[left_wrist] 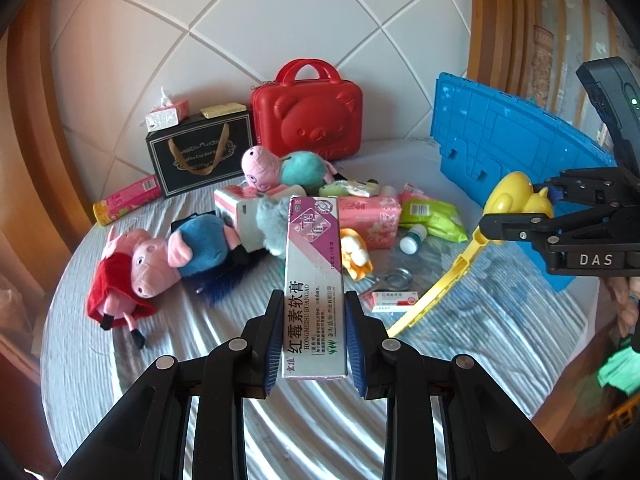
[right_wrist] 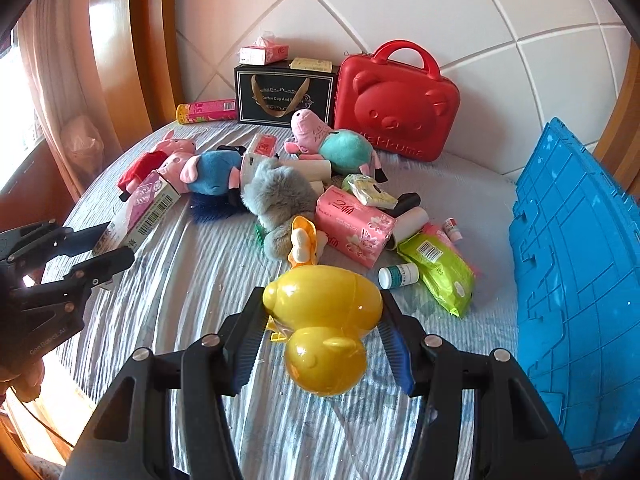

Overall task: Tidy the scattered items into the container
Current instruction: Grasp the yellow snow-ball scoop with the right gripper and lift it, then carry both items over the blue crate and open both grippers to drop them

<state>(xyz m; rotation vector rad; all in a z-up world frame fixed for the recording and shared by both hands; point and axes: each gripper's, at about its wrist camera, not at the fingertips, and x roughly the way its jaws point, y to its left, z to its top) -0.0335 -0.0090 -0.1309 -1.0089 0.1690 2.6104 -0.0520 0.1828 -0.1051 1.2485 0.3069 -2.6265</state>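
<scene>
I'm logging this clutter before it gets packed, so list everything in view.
ointment box: 1, silver-purple, in left gripper
duck tool: 1, yellow, in right gripper
pig plushes: 3, pink, bed middle and left
grey plush: 1, centre
tissue pack: 1, pink, centre
wipes pack: 1, green, right
small bottle: 1, white, beside wipes
bear case: 1, red, back
gift bag: 1, black, back
crate: 1, blue, right
left gripper: shut
right gripper: shut
</scene>
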